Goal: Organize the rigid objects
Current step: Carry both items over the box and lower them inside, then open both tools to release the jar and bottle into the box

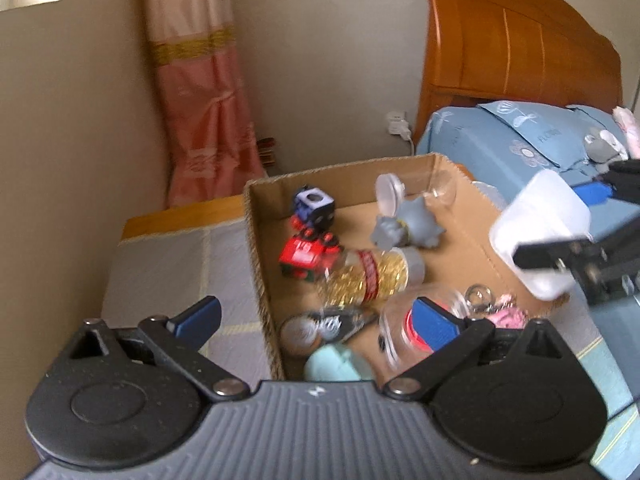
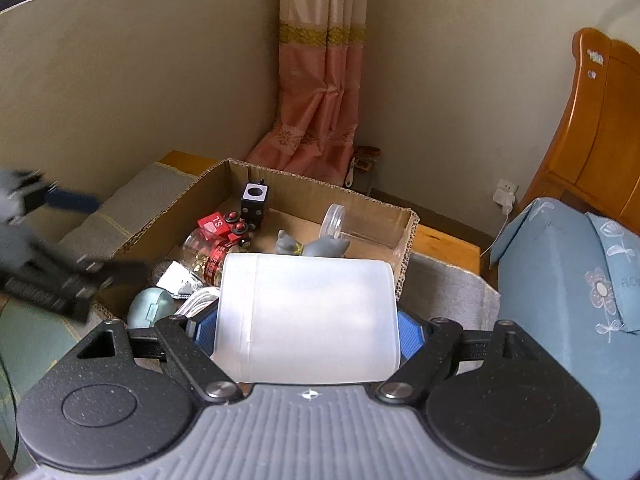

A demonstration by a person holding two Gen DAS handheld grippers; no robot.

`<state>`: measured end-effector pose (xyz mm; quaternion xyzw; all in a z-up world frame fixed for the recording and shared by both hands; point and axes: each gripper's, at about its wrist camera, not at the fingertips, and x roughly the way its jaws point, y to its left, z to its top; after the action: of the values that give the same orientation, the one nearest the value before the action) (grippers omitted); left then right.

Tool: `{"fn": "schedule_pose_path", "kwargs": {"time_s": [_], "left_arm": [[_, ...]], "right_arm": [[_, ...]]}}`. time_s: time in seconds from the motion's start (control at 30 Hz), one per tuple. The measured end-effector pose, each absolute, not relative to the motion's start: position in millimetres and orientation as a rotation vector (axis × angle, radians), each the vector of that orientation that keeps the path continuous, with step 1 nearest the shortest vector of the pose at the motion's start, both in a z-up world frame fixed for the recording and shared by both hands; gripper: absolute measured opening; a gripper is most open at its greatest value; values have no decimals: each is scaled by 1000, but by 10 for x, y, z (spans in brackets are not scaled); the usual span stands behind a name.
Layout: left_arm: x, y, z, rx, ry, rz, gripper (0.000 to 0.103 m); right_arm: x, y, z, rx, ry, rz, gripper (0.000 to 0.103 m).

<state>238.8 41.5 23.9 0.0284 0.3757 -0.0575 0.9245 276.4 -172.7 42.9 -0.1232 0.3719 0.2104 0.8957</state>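
Observation:
A cardboard box [image 1: 340,170] [image 2: 304,184] holds several rigid things: a black cube [image 1: 314,204] [image 2: 255,200], a red toy truck [image 1: 306,256] [image 2: 224,226], a gold-filled jar [image 1: 372,276] [image 2: 206,256], a grey animal figure [image 1: 404,230] [image 2: 312,246] and a clear container [image 1: 416,192] [image 2: 360,224]. My right gripper [image 2: 308,320] [image 1: 576,236] is shut on a white translucent plastic cup [image 2: 308,316] [image 1: 540,232] above the box's near right edge. My left gripper [image 1: 316,316] is open and empty over the box's near left corner.
The box stands on a grey cloth-covered low table [image 1: 172,264] [image 2: 444,292]. A bed with blue bedding [image 1: 520,136] [image 2: 568,280] and a wooden headboard [image 1: 512,40] is to the right. A pink curtain [image 2: 320,80] hangs in the corner.

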Motion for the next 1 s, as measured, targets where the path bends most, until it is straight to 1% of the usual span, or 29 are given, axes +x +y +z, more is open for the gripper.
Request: {"fn": "schedule_pose_path", "kwargs": {"time_s": [0.27,0.7,0.73,0.83,1.0], "left_arm": [[2087,436,152,46,749,-112,101],[1945,359,197,106,710,-119,101],[1941,355,195,110,709,-118,101],[1932,349,190,115,707,-117,101],[1903,350,191,119,695,-110,101]], "right_arm": [[2939,-1679,303,-205,816,406,86],[3117,-1621,199,-187,836,362,86],[3121,-1623,200,-187,828,356,89],[3113,-1634,220,-184,815,348,103],[3032,-1653,274,-182,797,348,103]]}}
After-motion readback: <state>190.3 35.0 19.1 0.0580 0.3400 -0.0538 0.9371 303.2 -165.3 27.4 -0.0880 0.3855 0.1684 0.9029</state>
